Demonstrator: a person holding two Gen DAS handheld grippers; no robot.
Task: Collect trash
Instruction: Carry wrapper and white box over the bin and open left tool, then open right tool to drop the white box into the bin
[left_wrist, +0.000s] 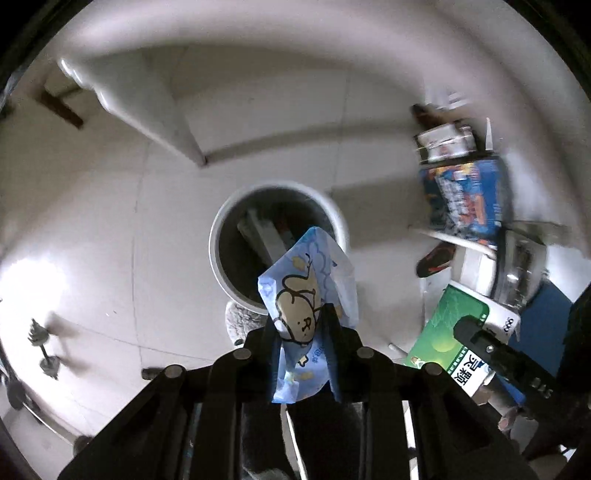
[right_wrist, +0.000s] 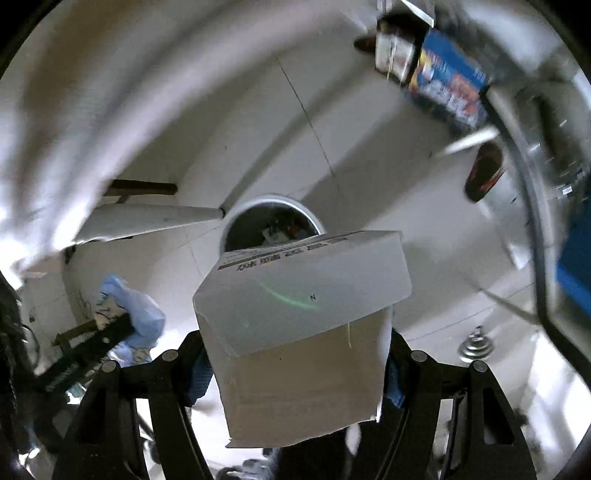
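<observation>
My left gripper (left_wrist: 301, 328) is shut on a light blue snack wrapper (left_wrist: 310, 295) with a cartoon bear, held above the near rim of a white round trash bin (left_wrist: 221, 266) on the floor. My right gripper (right_wrist: 295, 365) is shut on a white and green carton (right_wrist: 295, 317), held above and in front of the same bin (right_wrist: 236, 218), which holds some trash. In the left wrist view the carton (left_wrist: 450, 332) and the right gripper show at the right. In the right wrist view the wrapper (right_wrist: 140, 317) and the left gripper show at the left.
The floor is pale tile. A white cabinet or door (left_wrist: 140, 99) stands beyond the bin. Blue printed boxes (left_wrist: 465, 199) and a dark shoe (left_wrist: 436, 258) lie at the right by a shelf. Small dumbbells (left_wrist: 40, 347) lie at the left.
</observation>
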